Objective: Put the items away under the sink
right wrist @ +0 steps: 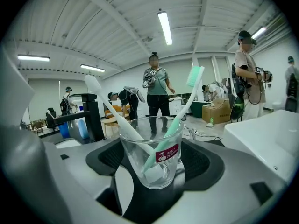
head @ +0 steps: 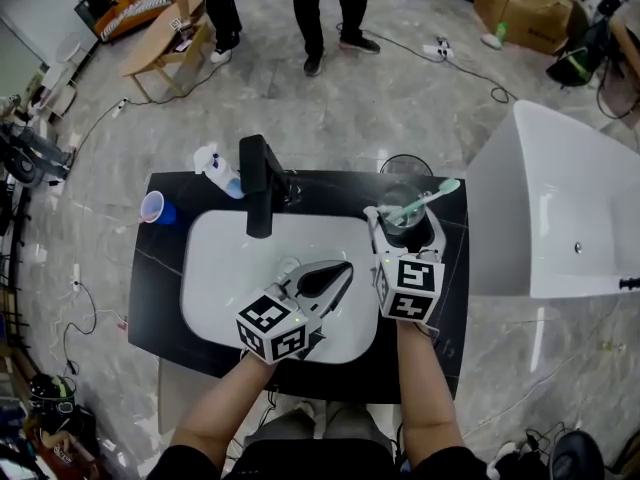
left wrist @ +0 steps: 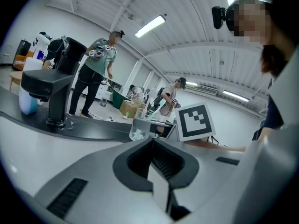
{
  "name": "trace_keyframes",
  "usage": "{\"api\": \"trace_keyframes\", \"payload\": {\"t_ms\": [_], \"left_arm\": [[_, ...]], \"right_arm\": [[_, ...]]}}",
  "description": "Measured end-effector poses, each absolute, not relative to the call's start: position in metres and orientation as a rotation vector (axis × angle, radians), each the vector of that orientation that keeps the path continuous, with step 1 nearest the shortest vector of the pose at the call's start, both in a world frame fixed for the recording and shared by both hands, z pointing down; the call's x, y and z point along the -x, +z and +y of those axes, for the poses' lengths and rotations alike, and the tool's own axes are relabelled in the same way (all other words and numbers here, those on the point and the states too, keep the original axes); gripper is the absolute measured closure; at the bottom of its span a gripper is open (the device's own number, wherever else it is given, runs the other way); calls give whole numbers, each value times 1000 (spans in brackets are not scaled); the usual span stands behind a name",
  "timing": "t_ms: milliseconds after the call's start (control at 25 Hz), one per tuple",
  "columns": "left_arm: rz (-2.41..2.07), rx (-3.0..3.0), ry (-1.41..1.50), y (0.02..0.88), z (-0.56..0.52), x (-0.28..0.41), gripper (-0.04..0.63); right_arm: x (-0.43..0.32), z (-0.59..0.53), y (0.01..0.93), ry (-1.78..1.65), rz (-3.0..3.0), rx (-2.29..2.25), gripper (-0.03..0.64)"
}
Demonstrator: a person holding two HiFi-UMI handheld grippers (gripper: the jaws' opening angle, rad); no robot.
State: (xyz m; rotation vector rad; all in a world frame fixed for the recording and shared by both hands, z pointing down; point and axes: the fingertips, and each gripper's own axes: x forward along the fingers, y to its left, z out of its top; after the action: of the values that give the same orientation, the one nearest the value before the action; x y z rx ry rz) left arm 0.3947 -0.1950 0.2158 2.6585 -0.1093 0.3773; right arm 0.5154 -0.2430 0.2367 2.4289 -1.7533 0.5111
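I think I am at the grab step. My right gripper (head: 404,236) is wide open around the glass (right wrist: 152,155) of toothbrushes (right wrist: 183,107), just behind the sink (head: 215,268), and is not squeezing it. Next I should close gently and lift it straight up. My left gripper (head: 340,273) is closed and empty over the sink. I can't see the space under the sink.

Head view looks steeply down on the bench (head: 160,273); gripper views sit low, facing across it. All share glass (head: 405,213) and faucet (head: 258,193).
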Motion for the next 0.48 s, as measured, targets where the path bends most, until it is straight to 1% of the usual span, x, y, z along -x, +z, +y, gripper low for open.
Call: {"api": "trace_keyframes", "payload": {"t_ms": [240,480], "left_arm": [[-127,-2644,375,220,-197,-390,586],[-146,-2634,373,219,-203,-387,586]], "right_arm": [[-520,-247,234,438,-1698,-2470,285],[-521,-250,232,432,-1781,-2394,287]]}}
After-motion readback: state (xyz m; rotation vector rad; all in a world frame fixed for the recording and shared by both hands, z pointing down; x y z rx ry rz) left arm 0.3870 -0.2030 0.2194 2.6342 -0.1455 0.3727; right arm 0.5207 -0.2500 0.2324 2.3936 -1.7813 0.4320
